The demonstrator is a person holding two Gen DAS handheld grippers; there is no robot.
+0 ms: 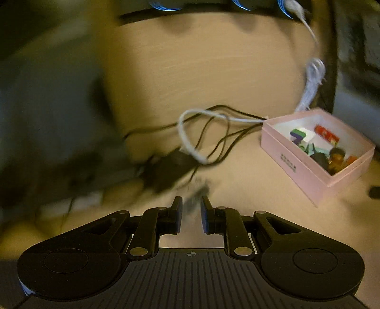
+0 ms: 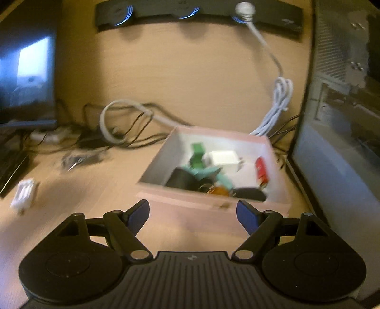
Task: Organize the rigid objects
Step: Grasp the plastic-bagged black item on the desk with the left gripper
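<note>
An open pink box (image 2: 190, 209) stands on the wooden desk and holds several small items, among them a green piece (image 2: 198, 154), a white charger (image 2: 223, 160) and a red stick (image 2: 261, 170). My right gripper (image 2: 192, 210) is open, just short of the box's near wall, with nothing between its fingers. In the left wrist view the pink box (image 1: 296, 164) sits to the right. My left gripper (image 1: 192, 205) has its jaws nearly together. A small blurred dark thing (image 1: 197, 190) shows at its fingertips; whether it is gripped is unclear. A dark bundle (image 2: 80, 159) and a white plug-like piece (image 2: 23, 195) lie on the desk.
A black adapter (image 1: 166, 171) and tangled black and white cables (image 1: 187, 133) lie mid-desk. A keyboard (image 2: 11, 168) and a monitor (image 2: 26, 71) are on the left, a computer case (image 2: 332, 142) on the right and a speaker bar (image 2: 197, 14) along the back.
</note>
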